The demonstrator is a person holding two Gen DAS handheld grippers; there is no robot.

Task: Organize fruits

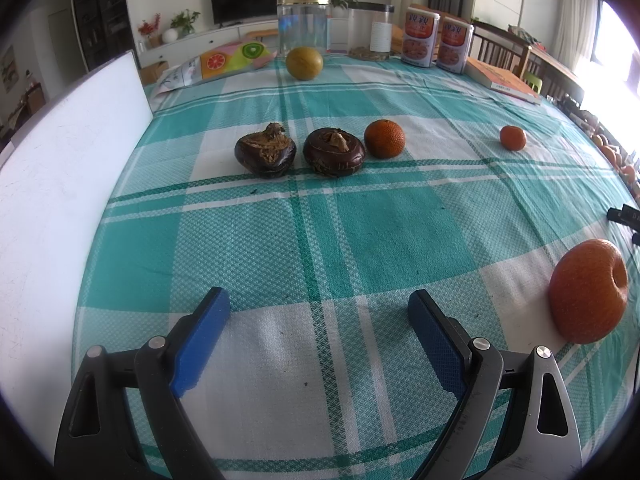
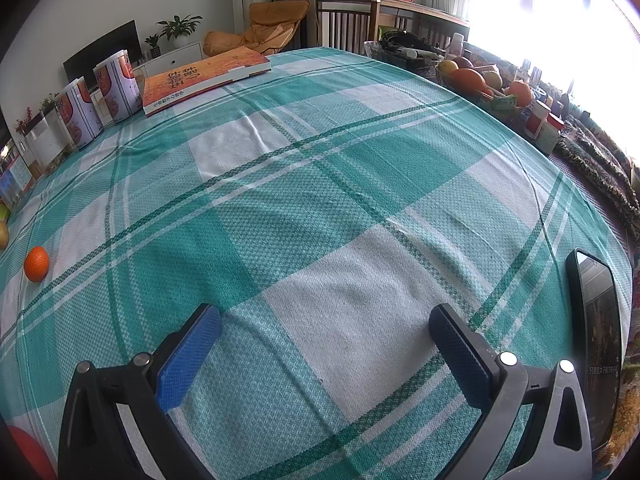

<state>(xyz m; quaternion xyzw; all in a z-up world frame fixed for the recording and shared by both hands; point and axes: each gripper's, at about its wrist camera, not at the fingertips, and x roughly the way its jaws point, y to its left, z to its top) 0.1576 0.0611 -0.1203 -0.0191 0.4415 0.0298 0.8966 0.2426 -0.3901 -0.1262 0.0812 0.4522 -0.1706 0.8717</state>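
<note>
I have both grippers poised over the teal-and-white checked cloth on the desk point(image 1: 320, 240), left gripper point(image 1: 319, 306) and right gripper point(image 2: 325, 322) with fingers spread wide and empty, ready to choose. Two dark brown water chestnuts point(image 1: 265, 155) and a small orange tangerine point(image 1: 384, 138) already sit touching in a row; the large orange point(image 1: 588, 290) lies apart to the right, likely next.
</note>
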